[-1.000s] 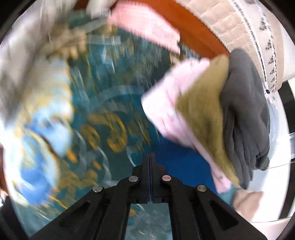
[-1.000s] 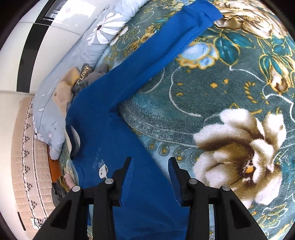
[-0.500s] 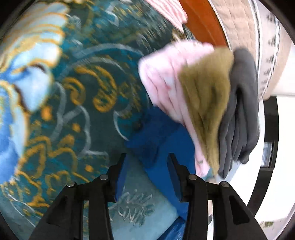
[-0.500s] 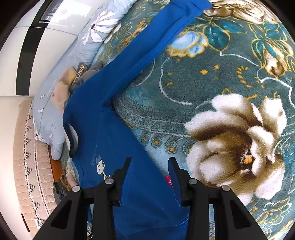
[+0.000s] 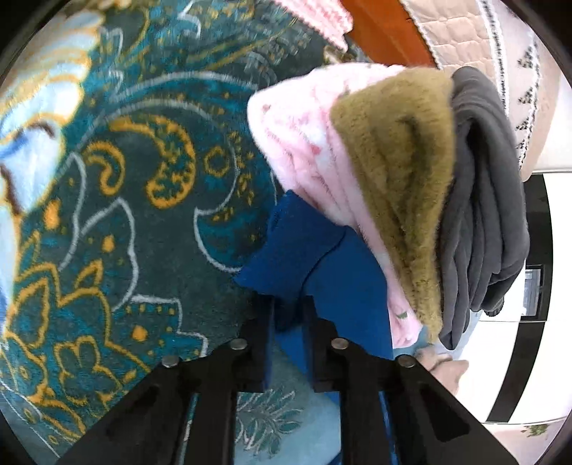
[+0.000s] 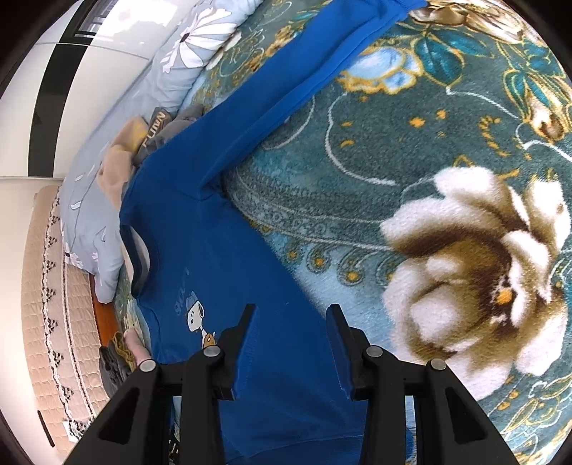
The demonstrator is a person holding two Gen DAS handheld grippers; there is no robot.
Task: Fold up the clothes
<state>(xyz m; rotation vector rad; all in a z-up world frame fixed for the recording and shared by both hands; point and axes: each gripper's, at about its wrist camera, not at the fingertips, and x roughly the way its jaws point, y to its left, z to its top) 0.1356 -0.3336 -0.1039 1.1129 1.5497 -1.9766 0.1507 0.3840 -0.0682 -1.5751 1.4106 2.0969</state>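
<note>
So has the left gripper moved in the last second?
Yes. The left gripper has closed in on the blue sweatshirt beside the folded pile, its fingers now straddling the cloth.

One blue sweatshirt (image 6: 228, 250), three folded garments stacked — pink (image 5: 304, 150), olive (image 5: 397, 161), grey (image 5: 482, 200) — and one pillow (image 6: 143, 107).

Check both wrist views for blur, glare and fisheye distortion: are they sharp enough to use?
Left wrist: blanket smeared by motion toward the top left edge; folded pile and blue sweatshirt sharp. Right wrist: sharp throughout; window blown out white at top left; sweatshirt sleeve visibly bowed by the fisheye. Both usable.
</note>
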